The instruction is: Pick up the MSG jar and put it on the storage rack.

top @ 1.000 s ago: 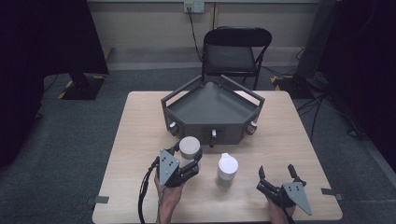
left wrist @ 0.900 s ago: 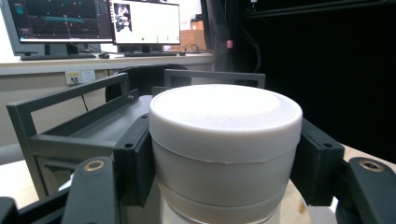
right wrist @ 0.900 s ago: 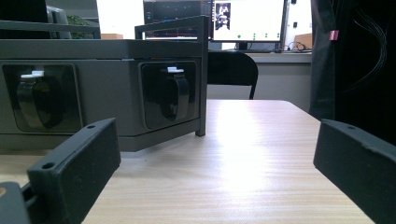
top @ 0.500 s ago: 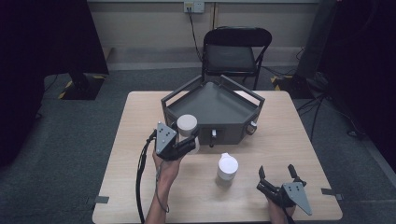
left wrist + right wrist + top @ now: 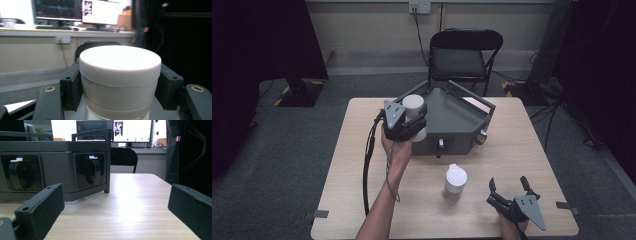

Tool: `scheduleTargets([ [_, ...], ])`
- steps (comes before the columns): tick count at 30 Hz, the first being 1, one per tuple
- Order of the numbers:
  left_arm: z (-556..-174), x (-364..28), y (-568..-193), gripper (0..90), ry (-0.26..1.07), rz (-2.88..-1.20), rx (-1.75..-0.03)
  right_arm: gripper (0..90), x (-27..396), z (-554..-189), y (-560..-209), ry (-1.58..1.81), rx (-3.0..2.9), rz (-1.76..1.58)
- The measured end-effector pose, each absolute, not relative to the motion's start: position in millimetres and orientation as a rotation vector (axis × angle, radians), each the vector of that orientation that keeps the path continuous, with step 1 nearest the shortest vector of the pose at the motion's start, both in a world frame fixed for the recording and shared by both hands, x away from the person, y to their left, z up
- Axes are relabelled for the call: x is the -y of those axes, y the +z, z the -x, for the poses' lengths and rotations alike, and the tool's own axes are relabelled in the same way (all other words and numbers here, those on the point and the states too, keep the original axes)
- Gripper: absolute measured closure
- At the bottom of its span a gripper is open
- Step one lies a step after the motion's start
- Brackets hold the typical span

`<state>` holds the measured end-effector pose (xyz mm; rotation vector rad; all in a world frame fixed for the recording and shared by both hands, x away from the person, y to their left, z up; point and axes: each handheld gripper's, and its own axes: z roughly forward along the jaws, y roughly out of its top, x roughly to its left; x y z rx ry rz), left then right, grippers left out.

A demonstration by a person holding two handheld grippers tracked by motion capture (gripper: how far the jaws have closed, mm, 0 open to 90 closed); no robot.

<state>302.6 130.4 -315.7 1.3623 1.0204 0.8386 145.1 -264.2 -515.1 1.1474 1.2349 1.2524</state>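
The left gripper (image 5: 409, 122) clamps a white jar (image 5: 120, 82) by its sides below the lid, held over the grey tray's (image 5: 462, 117) edge (smooth, rigid, probably light, apt to slip). The right gripper (image 5: 511, 192) rests wide open.

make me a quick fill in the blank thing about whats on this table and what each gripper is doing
1. The left gripper is shut on a white-lidded ____, held up at the grey tray's near-left edge.
2. A second white-lidded jar stands on the ____, apart from both grippers.
3. The right gripper rests low with its jaws ____ and nothing between them.
4. Behind the table stands a black ____.

Missing words: jar; table; open; chair
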Motion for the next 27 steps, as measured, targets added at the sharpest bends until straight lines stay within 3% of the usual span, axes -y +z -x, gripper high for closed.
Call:
scheduleTargets([
  [7, -316, -110, -311, 34.0, 0.916, -1.398, -1.059, 0.0, 264, -145, -515, 1.249, -1.232, -1.150],
  [27, -342, -91, -319, 34.0, 0.909, -1.424, -1.154, 0.0, 264, -145, -515, 1.252, -1.235, -1.148],
])
